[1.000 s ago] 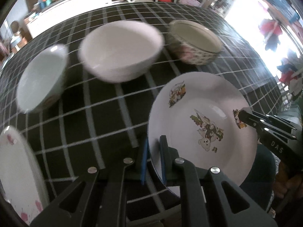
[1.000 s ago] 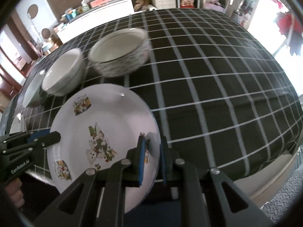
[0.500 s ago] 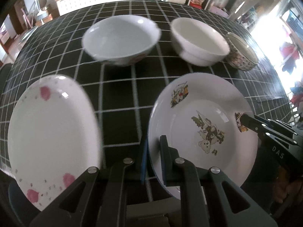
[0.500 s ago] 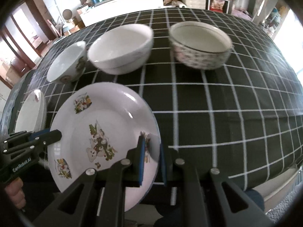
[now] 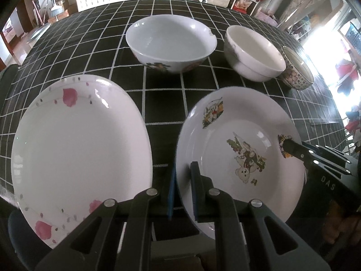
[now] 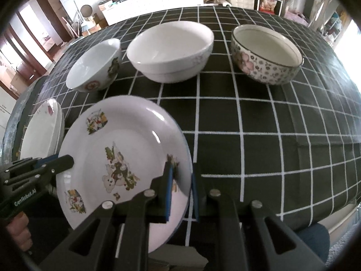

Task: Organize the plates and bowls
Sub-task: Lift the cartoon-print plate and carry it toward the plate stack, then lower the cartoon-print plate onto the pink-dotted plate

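Checked black tablecloth (image 5: 158, 103), three bowls (image 6: 171, 52), pink-flowered plate (image 5: 79, 140)

Three bowls (image 5: 171, 43) are sitting in a row on the counter (image 5: 162, 94) behind two plates (image 5: 81, 149) lying side by side.

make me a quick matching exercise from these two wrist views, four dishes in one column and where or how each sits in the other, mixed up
Things:
1. cartoon plate
2. pink-flower plate
3. speckled floral bowl
4. plain white bowl

States:
A. flat on the checked cloth, at the left end
B. middle of the three bowls
C. clamped at opposite rim edges by the left gripper and the right gripper
D. bowl at the right end of the row

Pairs: 1-C, 2-A, 3-D, 4-B
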